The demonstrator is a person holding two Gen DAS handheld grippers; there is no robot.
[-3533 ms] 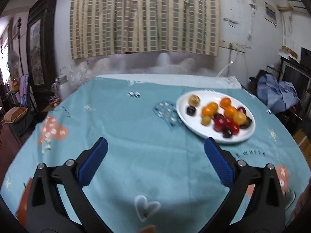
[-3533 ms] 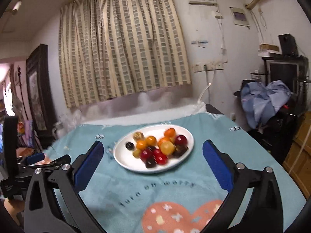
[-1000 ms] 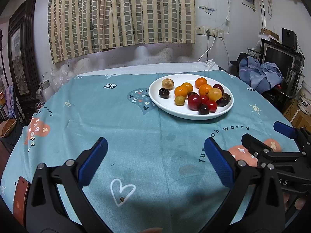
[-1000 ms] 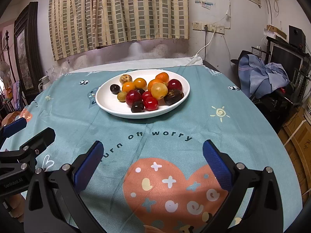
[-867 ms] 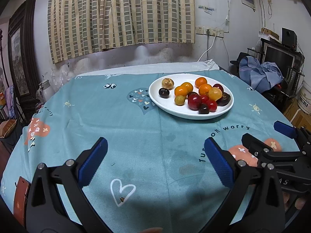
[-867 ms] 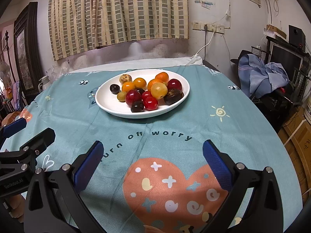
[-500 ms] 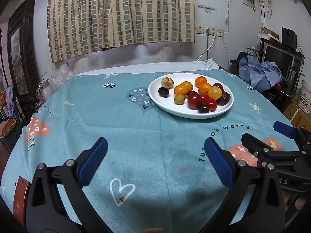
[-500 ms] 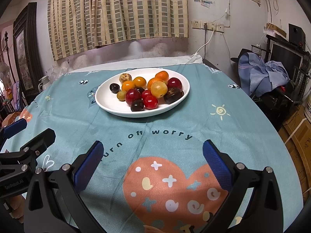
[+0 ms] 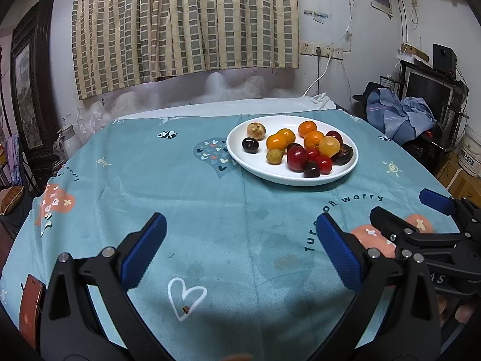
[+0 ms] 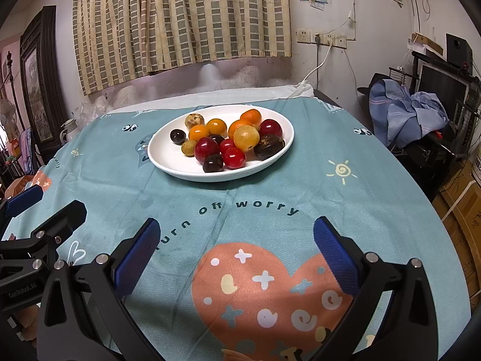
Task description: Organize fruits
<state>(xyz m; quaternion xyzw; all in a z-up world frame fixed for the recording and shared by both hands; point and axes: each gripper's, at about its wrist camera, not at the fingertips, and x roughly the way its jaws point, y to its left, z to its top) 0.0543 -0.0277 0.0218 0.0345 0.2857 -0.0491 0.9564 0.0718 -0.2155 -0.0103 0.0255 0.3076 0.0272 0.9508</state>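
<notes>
One round table fills my view, covered by a teal tablecloth (image 10: 345, 198) printed with hearts, suns and the words "turn off worry". On its far half sits one white plate (image 10: 168, 158), oval and shallow, well apart from both my claws.

My left claw (image 9: 240, 251) hangs low over the near edge of the cloth, its two blue-padded fingers spread wide with nothing between them. My right claw (image 10: 234, 248) hangs over the big orange heart print, spread just as wide and empty. Each shows at the edge of the other's camera, side by side and not touching.

All the fruits (image 10: 228, 141) lie in one loose cluster on the plate; I count about fourteen. Four are orange (image 10: 198, 132), toward the back. One is a bigger yellow-orange ball (image 10: 246, 137). Four are red (image 10: 206, 149), three in the middle and one at the back right. Three are dark and nearly black (image 10: 212, 162), one of them a wrinkled larger piece (image 10: 268, 146) at the right rim. One is small and greenish-yellow (image 10: 188, 147), and one is a speckled tan (image 10: 194, 120) at the far left. A further dark one may hide in the middle; I cannot tell.
</notes>
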